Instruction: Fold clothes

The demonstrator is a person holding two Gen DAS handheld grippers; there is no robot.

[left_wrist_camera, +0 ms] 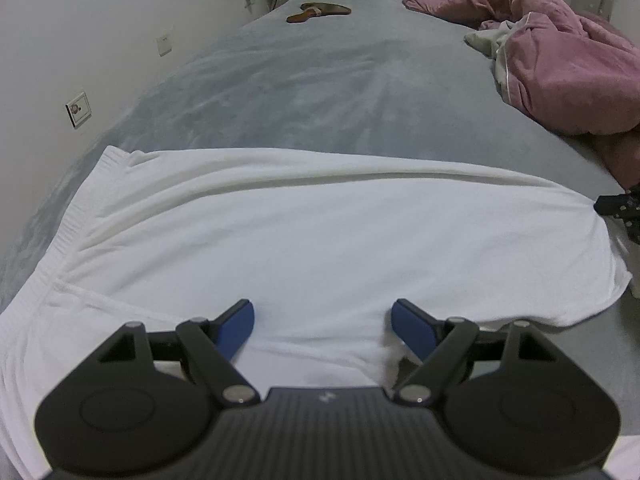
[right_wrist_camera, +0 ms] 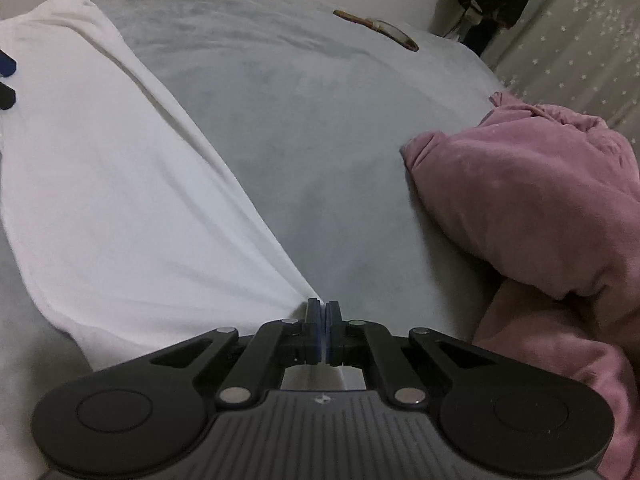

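A white garment (left_wrist_camera: pixel 304 232) with a ribbed elastic band (left_wrist_camera: pixel 76 216) at its left end lies spread across the grey bed (left_wrist_camera: pixel 320 92). My left gripper (left_wrist_camera: pixel 322 312) is open, its blue pads (left_wrist_camera: pixel 240 324) wide apart just above the garment's near edge, with nothing between them. My right gripper (right_wrist_camera: pixel 322 312) is shut on a corner of the white garment (right_wrist_camera: pixel 120 200), and the cloth runs in taut creases toward its fingers. The left gripper's fingertips (right_wrist_camera: pixel 7 80) show at the left edge of the right wrist view.
A heap of pink clothes (left_wrist_camera: pixel 560 64) (right_wrist_camera: pixel 540 208) lies on the right side of the bed. A brown object (left_wrist_camera: pixel 316 12) rests at the bed's far end. The white wall with sockets (left_wrist_camera: pixel 78 109) runs along the left. A dark dotted shape (left_wrist_camera: pixel 618 208) touches the garment's far right corner.
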